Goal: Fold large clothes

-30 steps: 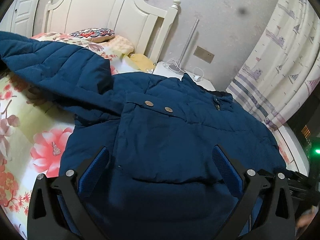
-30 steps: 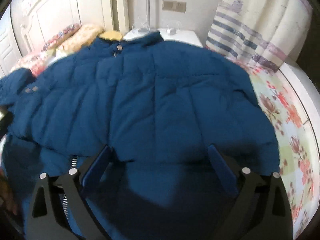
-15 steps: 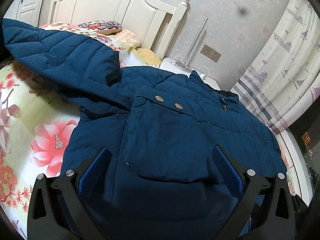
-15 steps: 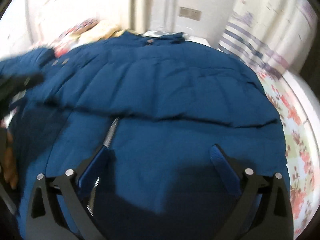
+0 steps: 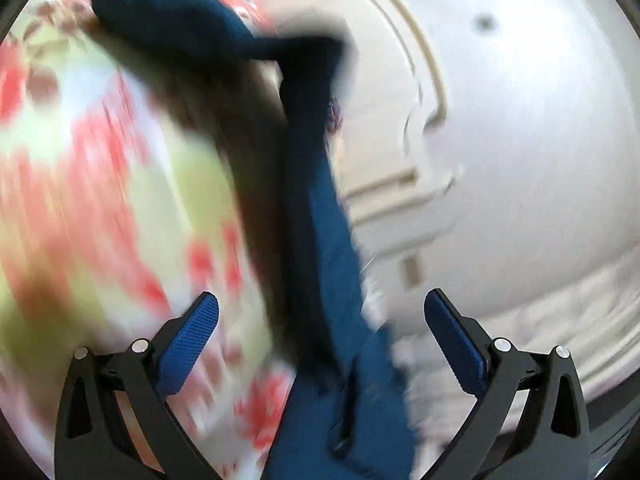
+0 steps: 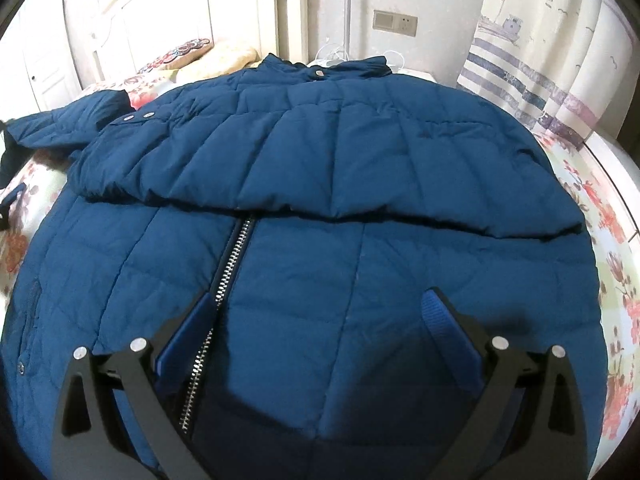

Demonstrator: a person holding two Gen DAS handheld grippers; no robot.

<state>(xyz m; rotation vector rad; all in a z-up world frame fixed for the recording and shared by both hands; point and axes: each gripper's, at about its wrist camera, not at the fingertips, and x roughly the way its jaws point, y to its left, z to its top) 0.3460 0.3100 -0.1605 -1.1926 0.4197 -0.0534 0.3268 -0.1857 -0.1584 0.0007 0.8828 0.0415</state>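
Note:
A dark blue quilted jacket [image 6: 320, 208] lies spread on the bed, one side folded across its front, its silver zipper [image 6: 228, 272] running down the middle. Its left sleeve [image 6: 60, 128] reaches out to the far left. My right gripper [image 6: 320, 332] is open and empty, low over the jacket's lower front. The left wrist view is heavily blurred: the sleeve [image 5: 320, 240] shows as a blue band running up from between the fingers of my left gripper [image 5: 320, 332], which is open with nothing held.
The floral bedsheet [image 6: 600, 240] borders the jacket on the right and fills the left of the left wrist view [image 5: 100, 200]. A white headboard [image 6: 160, 20], pillows [image 6: 216, 56], a nightstand and a striped curtain [image 6: 540, 60] stand behind.
My left gripper has swung fast to the left and rolled, now facing the sleeve and sheet in blur. My right gripper has steadied over the jacket's lower front.

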